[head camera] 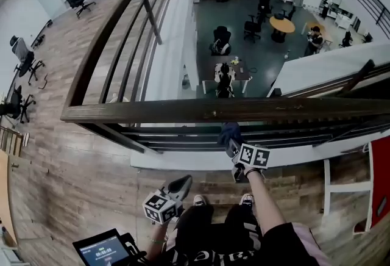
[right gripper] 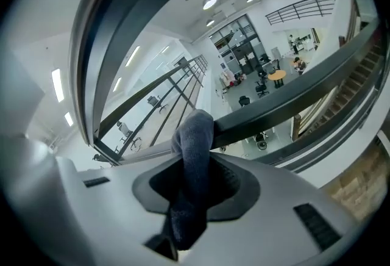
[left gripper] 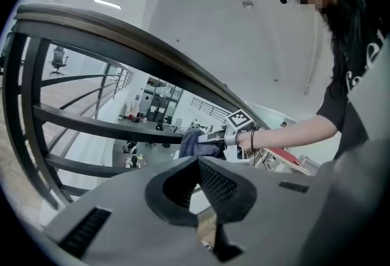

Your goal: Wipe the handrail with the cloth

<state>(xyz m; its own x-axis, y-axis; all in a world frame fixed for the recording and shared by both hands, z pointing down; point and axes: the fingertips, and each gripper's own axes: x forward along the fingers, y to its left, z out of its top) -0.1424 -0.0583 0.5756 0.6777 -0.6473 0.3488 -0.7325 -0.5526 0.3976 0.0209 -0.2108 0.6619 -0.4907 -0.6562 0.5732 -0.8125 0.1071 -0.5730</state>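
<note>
The right gripper [head camera: 234, 146] is clamped on the cloth [head camera: 230, 133], which bunches out past the jaws just below the handrail [head camera: 201, 110]; contact with the rail cannot be confirmed. The left gripper [head camera: 181, 186] hangs low, jaws together and empty. The cloth appears soft, light and limp, so it probably needs a deep grip on a fold. The rail is rigid.
</note>
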